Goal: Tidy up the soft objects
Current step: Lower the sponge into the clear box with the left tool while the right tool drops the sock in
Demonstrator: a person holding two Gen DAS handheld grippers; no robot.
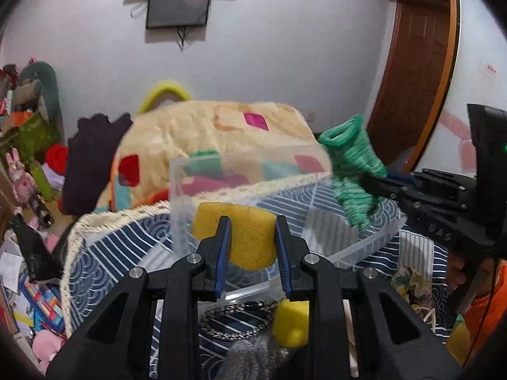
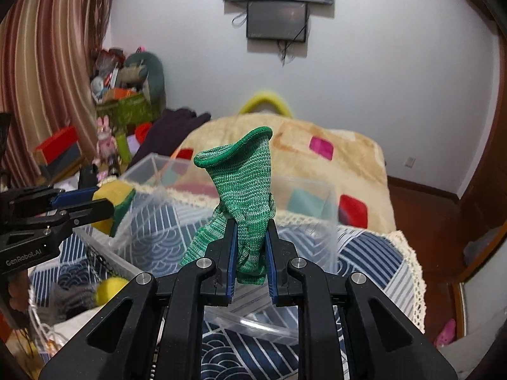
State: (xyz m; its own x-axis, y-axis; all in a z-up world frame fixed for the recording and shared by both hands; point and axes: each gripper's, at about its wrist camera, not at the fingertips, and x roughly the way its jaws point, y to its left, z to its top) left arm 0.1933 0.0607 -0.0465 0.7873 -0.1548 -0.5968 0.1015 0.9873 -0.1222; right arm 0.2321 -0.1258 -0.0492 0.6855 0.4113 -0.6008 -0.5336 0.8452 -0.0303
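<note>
My left hand-held gripper (image 1: 252, 221) is clamped on a yellow sponge (image 1: 244, 234), the two blue-lined fingers (image 1: 224, 237) pressing into its sides, and I hold it up over the near edge of the clear plastic box (image 1: 374, 240). From the right wrist view the same sponge (image 2: 111, 204) shows a green scouring face on one side, and it hangs above the box's left wall. My right hand-held gripper (image 2: 250, 228) is squeezed shut on a green knitted glove (image 2: 245, 186), caught low down between the jaws so the open cuff stands up and flares toward the wall, while one loose finger of the knit droops off to the left. In the left wrist view that glove (image 1: 351, 171) sits over the far right corner of the box. The box rests on a cloth with a navy and white wave pattern and a cream fringe (image 2: 374, 253), which covers the surface under both of my hands (I cannot tell what lies beneath it). Behind the box is a bed with a cream blanket (image 2: 317, 161) marked with pink, red and teal squares. On the cloth near me lie a second yellow sponge (image 1: 291, 323), a dark patterned strap (image 1: 234, 319) and something grey and fuzzy (image 1: 250, 357). A dark screen (image 2: 277, 20) hangs on the far wall.
</note>
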